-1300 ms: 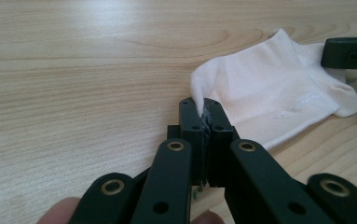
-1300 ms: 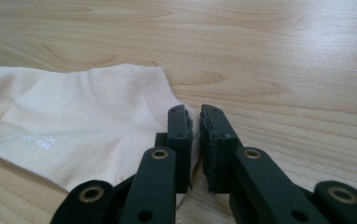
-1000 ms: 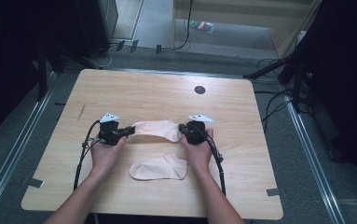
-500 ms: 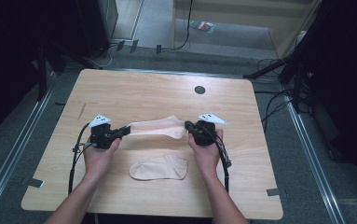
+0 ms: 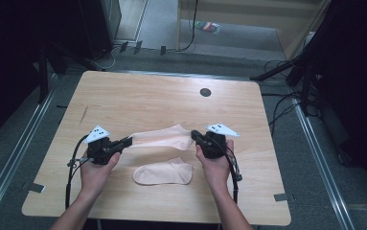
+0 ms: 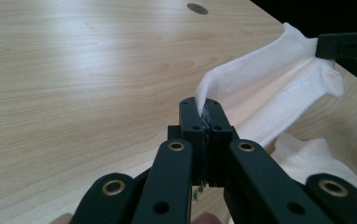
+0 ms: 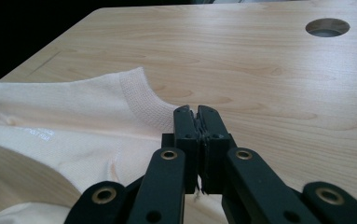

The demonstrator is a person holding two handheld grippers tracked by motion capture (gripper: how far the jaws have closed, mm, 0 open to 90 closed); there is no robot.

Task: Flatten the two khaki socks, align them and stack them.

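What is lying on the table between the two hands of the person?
In the high view, a second sock lies flat on the table between the hands, below the sock stretched between the left claw and right claw.

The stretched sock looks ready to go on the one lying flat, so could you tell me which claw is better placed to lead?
Probably neither: left claw and right claw each pinch an end of the stretched sock, level above the flat sock, so both should lower together.
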